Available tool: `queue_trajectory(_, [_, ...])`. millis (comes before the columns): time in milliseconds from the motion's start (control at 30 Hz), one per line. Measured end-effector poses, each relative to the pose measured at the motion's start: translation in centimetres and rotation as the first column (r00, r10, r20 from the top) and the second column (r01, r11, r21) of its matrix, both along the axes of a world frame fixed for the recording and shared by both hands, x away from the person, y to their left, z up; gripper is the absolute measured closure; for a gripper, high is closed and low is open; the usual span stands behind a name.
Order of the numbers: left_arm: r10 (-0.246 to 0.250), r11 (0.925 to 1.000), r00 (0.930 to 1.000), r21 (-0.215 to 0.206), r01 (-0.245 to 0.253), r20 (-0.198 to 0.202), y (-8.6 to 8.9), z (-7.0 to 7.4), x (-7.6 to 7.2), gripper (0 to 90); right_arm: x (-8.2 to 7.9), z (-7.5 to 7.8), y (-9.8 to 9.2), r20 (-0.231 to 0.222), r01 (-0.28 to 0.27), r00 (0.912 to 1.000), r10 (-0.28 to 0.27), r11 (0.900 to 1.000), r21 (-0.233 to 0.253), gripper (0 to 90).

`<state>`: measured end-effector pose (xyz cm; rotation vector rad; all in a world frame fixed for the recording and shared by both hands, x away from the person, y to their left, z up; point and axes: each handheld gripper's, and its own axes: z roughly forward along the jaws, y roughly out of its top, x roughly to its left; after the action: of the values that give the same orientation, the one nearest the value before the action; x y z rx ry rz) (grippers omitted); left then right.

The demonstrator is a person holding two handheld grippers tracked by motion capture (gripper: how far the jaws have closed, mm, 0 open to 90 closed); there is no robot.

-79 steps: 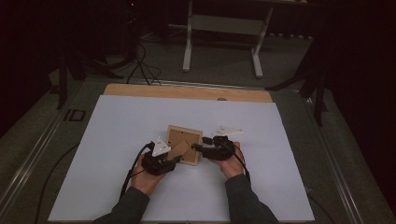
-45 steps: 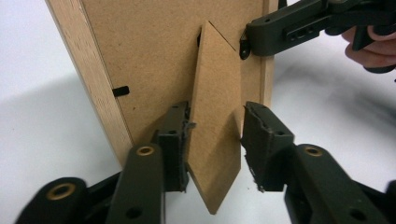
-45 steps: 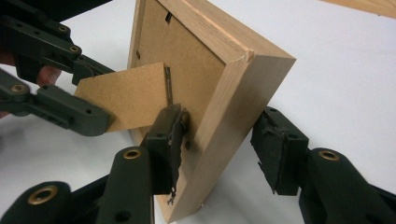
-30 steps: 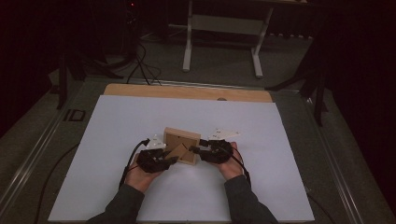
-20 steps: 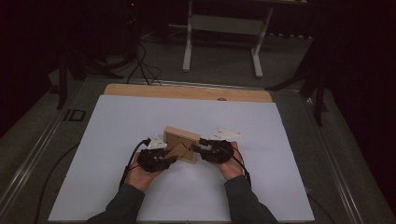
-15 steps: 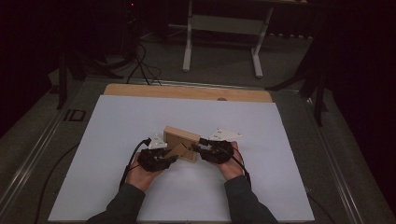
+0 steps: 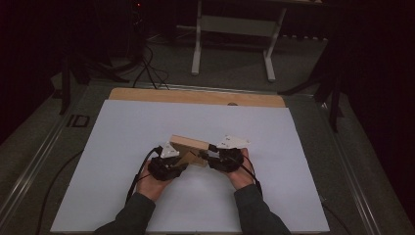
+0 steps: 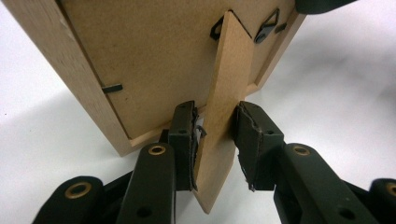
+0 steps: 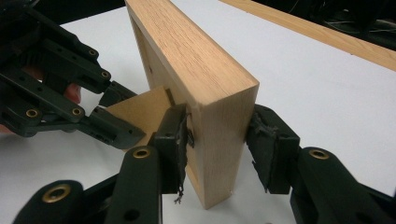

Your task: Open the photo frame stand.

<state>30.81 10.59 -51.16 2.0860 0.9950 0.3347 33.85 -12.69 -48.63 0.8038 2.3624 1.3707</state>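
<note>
While the wooden picture frame (image 7: 188,147) is standing tilted on the white counter (image 7: 122,127), the left tool (image 8: 215,133) is grasping its easel leg (image 8: 223,107), already swung out. The right tool (image 9: 218,140) is clamping the frame's side; standing it alone is remaining.

A white tabletop (image 7: 147,127) with a wooden strip (image 7: 195,96) along its far edge fills the lower frame. Beyond it, grey floor (image 7: 235,58), a white-legged stand (image 7: 232,29) at top centre, black cables (image 7: 147,63) upper left, darkness around.
</note>
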Motion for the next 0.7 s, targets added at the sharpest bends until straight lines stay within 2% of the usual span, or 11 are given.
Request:
queue_trajectory(500, [0.006, 1.0000, 0.9999, 0.004, -0.006, -0.015, -0.21, -0.01, -0.17, 67.2, -0.45, 0.16, 0.04, -0.003, -0.015, 0.9999, 0.015, 1.000, 0.001, 56.4])
queue_trajectory(700, [0.000, 0.9991, 0.9986, -0.042, -0.002, -0.052, -0.11, -0.26, -0.22, 61.0, -0.68, 0.19, 0.09, -0.009, -0.034, 0.9994, 0.034, 0.999, 0.006, 54.3])
